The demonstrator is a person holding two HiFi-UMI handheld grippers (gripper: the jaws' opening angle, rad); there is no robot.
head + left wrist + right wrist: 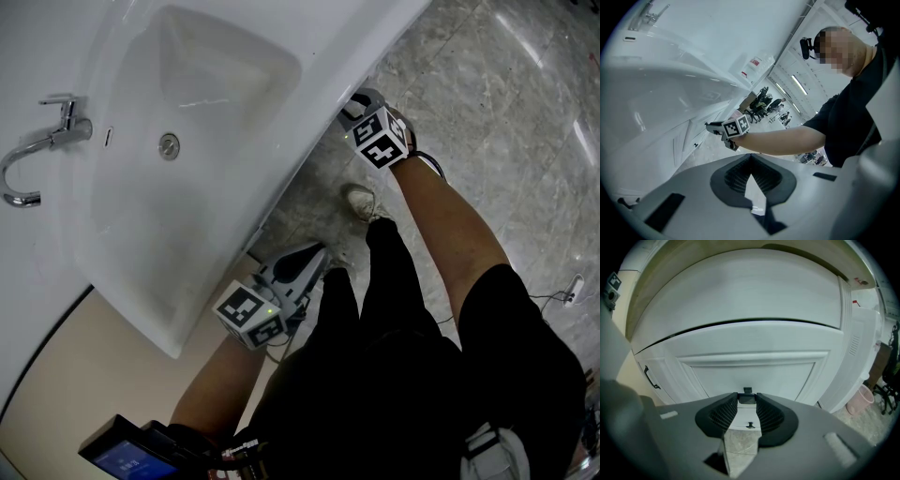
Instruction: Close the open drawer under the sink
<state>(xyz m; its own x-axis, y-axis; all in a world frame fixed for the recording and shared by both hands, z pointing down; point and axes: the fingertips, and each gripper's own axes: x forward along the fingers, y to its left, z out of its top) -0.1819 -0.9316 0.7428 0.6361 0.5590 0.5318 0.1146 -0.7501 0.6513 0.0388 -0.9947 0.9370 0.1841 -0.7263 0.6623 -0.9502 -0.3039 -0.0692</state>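
Marble floor (pixel 487 112) open beside sink (pixel 272 178) edge; right tongs (pixel 746 397) on handle (pixel 747 401)

I count one sink (pixel 220 89), one faucet (pixel 37 155), one drain (pixel 169 145). Two tools: left tool (pixel 309 258), right tool (pixel 361 105). Two dark knobs: upper knob (pixel 747 398), lower knob (pixel 750 425). One black bar handle (pixel 650 378), one pink bin (pixel 862 398).

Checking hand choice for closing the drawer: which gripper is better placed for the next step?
Right. The right gripper faces the cabinet front squarely, its jaws on the dark drawer handle. The left gripper, jaws together and empty, hangs off to the side, aimed along the cabinet front, not at it.
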